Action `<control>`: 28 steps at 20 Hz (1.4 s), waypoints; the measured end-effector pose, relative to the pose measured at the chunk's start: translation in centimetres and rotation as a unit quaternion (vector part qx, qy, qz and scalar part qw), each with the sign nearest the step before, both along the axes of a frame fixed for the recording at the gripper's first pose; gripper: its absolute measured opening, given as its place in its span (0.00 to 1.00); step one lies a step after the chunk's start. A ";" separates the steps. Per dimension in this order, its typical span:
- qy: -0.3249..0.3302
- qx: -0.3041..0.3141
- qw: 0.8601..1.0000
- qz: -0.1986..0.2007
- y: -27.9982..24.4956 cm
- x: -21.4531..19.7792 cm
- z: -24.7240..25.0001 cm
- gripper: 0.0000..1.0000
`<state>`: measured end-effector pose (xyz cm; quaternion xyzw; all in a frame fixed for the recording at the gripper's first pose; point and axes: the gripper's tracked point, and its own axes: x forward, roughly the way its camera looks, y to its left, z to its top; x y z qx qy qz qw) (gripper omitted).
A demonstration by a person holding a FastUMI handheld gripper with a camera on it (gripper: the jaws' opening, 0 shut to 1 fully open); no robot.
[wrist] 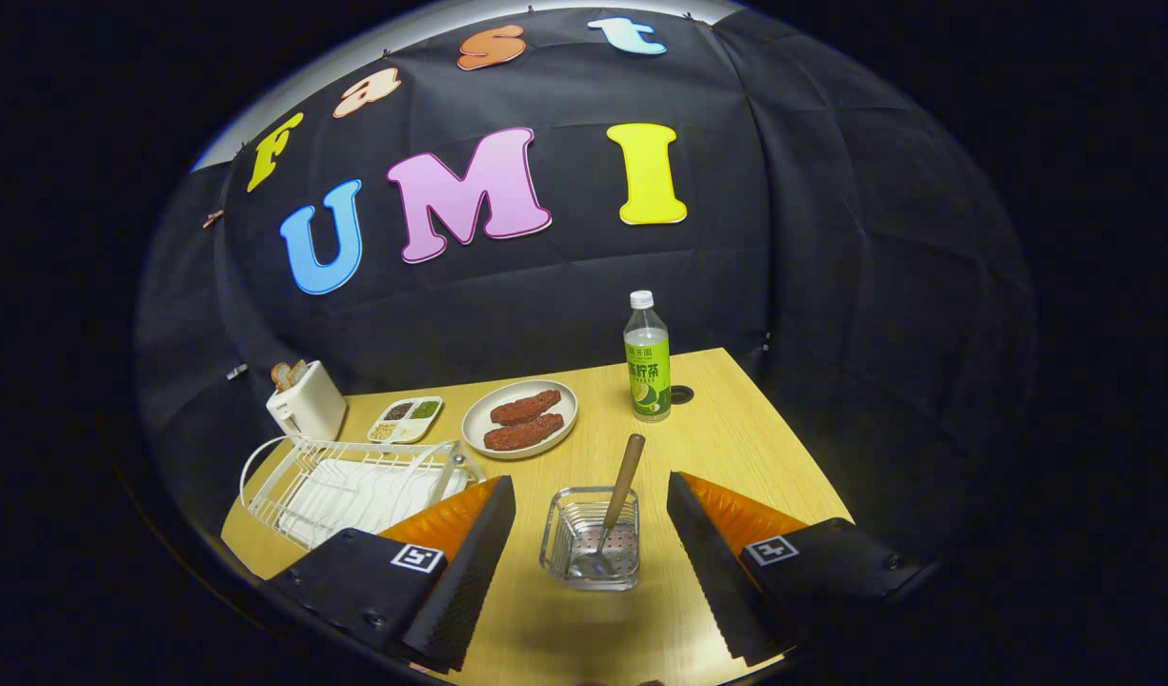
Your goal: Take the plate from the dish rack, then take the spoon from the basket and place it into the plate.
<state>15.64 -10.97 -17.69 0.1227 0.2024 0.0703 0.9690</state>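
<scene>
The gripper (pixel 589 562) hung wide open with the basket (pixel 591 539) between its fingers, lined up to reach the spoon (pixel 614 510) leaning inside

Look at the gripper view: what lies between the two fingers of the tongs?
In the gripper view, the open tongs frame a clear basket on the wooden table; a wooden-handled spoon stands in it, untouched by either finger.

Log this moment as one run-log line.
gripper: open, empty | basket: between fingers, spoon inside | plate: on table with food, beyond | dish rack: beside one finger
</scene>
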 end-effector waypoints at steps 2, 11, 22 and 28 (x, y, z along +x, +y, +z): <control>0.002 -0.004 1.000 -0.005 -0.3 1.9 -0.7 0.98; 0.050 -0.006 0.999 -0.016 -0.1 8.1 -6.5 0.91; 0.103 0.034 0.994 0.001 1.4 9.3 -9.2 0.45; 0.098 0.032 0.995 0.008 1.7 8.5 -8.2 0.19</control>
